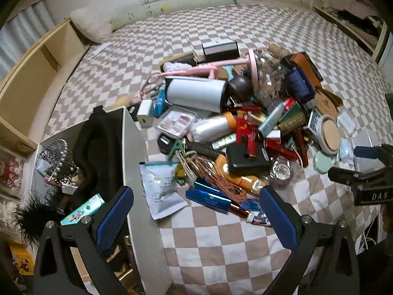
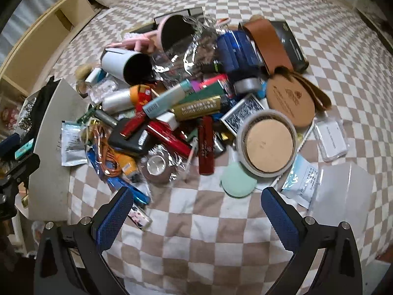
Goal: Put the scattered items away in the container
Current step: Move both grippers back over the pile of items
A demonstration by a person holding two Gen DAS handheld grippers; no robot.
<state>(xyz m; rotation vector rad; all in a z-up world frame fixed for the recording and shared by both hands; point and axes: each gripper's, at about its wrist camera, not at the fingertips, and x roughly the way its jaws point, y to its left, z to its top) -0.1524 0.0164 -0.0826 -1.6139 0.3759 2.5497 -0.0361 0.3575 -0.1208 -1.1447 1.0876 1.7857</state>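
- Nearest us, our left gripper (image 1: 194, 207) hangs with its blue pads spread wide and nothing between them, above the checkered bedspread (image 1: 221, 245).
- Just beyond its fingertips lie a blue foil tube (image 1: 208, 196) and a pale sachet (image 1: 159, 186), the near edge of the pile of scattered items (image 1: 235, 123).
- Our right gripper (image 2: 196, 206) is likewise spread apart and empty; a mint-green round puff (image 2: 237, 180) lies just beyond its right pad, and a round compact (image 2: 267, 145) sits farther on.
- At the left stands the white container (image 1: 132, 147), its wall touching the pile's left side.
- Inside we see a black cloth (image 1: 98, 147), a beaded headpiece (image 1: 57, 157) and a teal tube (image 1: 83, 209).
- Only the right wrist view shows the brown leather strap (image 2: 270, 44) and clear flat packets (image 2: 330, 140) at the far right; the container's contents show clearly only from the left wrist.
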